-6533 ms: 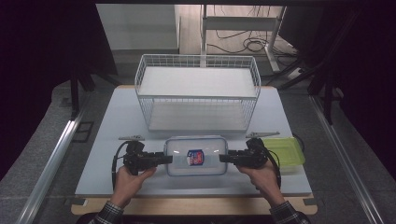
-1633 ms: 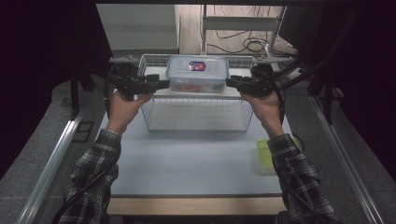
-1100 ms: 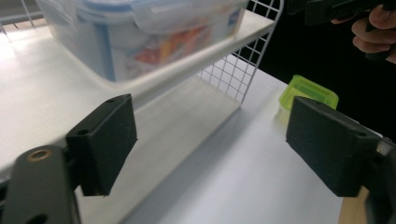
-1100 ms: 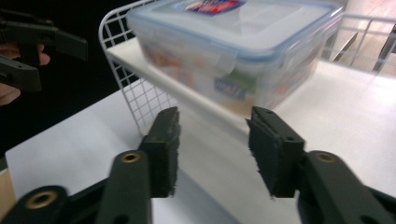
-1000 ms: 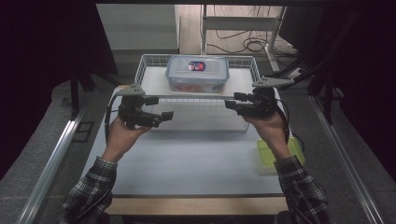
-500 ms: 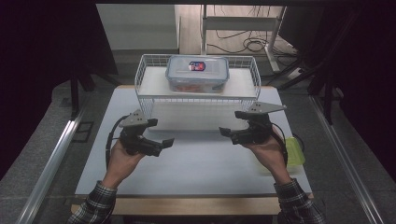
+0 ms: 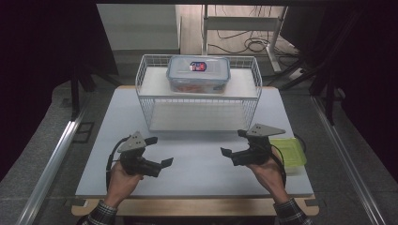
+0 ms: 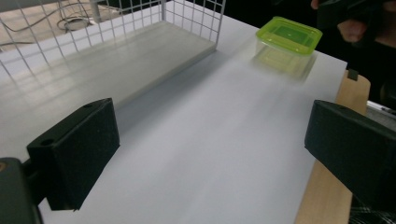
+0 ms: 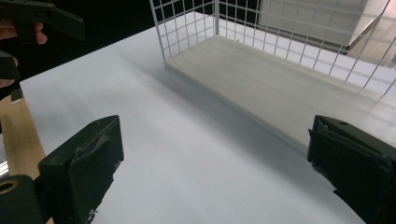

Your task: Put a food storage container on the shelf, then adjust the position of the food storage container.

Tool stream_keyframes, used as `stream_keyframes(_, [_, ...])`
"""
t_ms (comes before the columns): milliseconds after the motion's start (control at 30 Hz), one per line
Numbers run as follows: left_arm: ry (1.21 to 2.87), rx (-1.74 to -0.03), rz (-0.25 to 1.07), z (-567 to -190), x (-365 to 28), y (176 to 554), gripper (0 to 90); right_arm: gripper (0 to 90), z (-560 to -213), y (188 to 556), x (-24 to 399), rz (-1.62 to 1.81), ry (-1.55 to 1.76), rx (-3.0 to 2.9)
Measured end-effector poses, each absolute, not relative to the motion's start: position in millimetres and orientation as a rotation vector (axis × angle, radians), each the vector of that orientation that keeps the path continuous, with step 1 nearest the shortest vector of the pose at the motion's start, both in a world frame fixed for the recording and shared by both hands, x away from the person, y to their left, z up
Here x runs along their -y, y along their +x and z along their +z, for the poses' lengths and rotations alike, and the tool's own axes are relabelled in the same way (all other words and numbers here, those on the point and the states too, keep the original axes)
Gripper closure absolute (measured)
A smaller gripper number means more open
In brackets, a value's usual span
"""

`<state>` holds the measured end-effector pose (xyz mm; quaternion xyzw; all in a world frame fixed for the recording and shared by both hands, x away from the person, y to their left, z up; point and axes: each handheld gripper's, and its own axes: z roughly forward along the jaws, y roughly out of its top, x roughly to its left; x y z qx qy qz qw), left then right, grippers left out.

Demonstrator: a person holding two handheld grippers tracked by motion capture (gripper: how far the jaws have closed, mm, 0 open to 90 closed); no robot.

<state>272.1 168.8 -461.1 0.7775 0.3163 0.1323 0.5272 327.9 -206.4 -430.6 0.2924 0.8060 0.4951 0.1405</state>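
Here, nearest the table's front edge, the left gripper (image 7: pixel 157 152) and the right gripper (image 7: pixel 233 143) hang low over the bare white table (image 7: pixel 197 173), well apart from each other, each with its jaws pointing inward toward the middle. Both sets of jaws stand wide open; the right pair has just been opening, and in both gripper views nothing lies between the jaws but tabletop. Neither gripper holds or touches anything.

At the right edge of the table, just beside the right hand (image 7: pixel 270 174), sits a green tub (image 7: pixel 288 152), lid on and untouched; the left gripper view shows it near the far corner (image 8: pixel 288 35).

Farther off stands the wire rack (image 7: pixel 199 101), with a lower shelf (image 9: pixel 280 88) that is bare and an upper shelf on which the box (image 7: pixel 199 74), a clear lidded container with a label on its lid, rests squarely and upright, well apart from both grippers.

Judged from this layout, the box's placement on the rack's top shelf is complete: it is released, stable and centred. What may remain is the green tub, the only loose item on the table; whether it is to follow onto the rack cannot be told. If it is, the right gripper is the nearer one for it.
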Motion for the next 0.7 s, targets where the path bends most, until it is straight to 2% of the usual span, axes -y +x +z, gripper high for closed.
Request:
stream_keyframes(233, [1.937,-0.768,0.382,-486,-162,256,3.4,3.5,-450,315,207,1.423,0.815,-2.351])
stream_keyframes(467, [1.981,-0.854,0.365,-504,-169,252,3.5,3.3,-469,314,205,1.368,0.872,-2.419])
stream_keyframes(700, [1.984,-0.883,0.345,-512,-173,256,3.6,0.6,-473,323,216,1.314,0.994,-2.391])
